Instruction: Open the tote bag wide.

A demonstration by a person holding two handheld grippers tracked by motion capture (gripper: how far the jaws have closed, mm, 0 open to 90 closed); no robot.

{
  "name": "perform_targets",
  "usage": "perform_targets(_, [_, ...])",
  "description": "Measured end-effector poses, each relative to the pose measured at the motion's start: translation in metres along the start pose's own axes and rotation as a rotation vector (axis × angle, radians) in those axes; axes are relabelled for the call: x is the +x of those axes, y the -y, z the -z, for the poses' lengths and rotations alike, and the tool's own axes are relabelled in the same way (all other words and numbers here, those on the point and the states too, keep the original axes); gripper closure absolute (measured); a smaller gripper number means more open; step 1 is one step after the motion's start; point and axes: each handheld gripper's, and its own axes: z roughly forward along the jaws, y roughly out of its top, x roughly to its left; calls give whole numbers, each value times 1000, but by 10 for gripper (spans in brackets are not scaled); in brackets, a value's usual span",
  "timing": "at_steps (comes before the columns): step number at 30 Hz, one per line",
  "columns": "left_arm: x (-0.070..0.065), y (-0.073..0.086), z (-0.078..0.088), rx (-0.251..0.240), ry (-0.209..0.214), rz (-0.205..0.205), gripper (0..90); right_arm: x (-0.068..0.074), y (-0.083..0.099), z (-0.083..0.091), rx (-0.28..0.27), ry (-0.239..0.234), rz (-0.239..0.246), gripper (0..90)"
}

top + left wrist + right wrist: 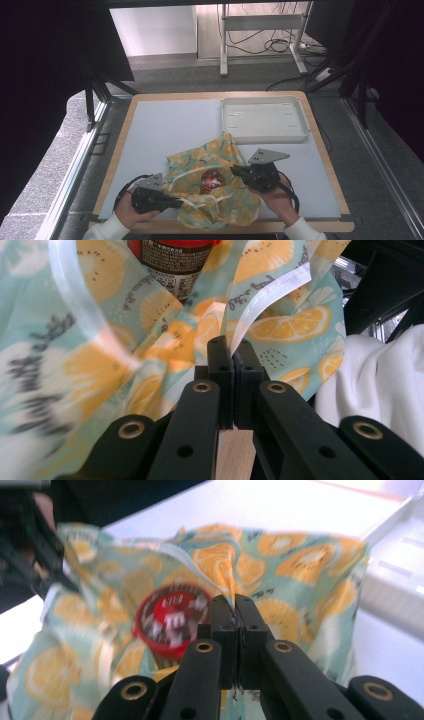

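— Two grippers on one thing? Note it.

— Yes. Soft pale-green cloth bag printed with orange citrus slices (212, 187), thin and crumpled, lying at lower centre of the high view on the matt pale-blue tabletop with a light wood edge (165, 125). White stitched hem and a clear plastic strap loop in the left gripper view.

— Left gripper?

— Left gripper (232, 347), black hard plastic, at lower left of the high view. Jaws pressed together with the bag's white hem pinched between the tips; the fabric rises from them toward the top of that frame.

— Right gripper?

— Right gripper (234, 600), lower right of centre in the high view. Jaws clamped tight on a raised fold of the same cloth; the fold peaks just above the tips.

— Inside the bag?

— Round canister with a glossy red lid and white lettering (170, 622), sitting in the bag's mouth between the two grippers, just left of the right jaws. Label blurred.

— Anything else?

— Shallow white rectangular plastic tray (265, 120), smooth, rounded corners, upper right of the tabletop, well apart from the bag.
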Motion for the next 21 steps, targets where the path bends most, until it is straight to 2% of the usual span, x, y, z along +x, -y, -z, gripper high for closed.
perform_targets(6, [-2,0,-2,15,7,-12,894,-4,-19,-2,-65,-8,-5,878])
perform_targets(11, [-3,1,-5,33,17,-17,893,-10,-32,-11,-87,16,-24,878])
perform_targets(16, [-2,2,-8,51,16,-14,892,-31,-39,-28,-83,30,-95,878])
perform_targets(17, [-1,2,-9,54,18,-10,891,-39,-39,-36,-71,40,-117,878])
perform_targets(21, [-2,4,-11,58,19,-1,891,-50,-38,-47,-51,63,-140,878])
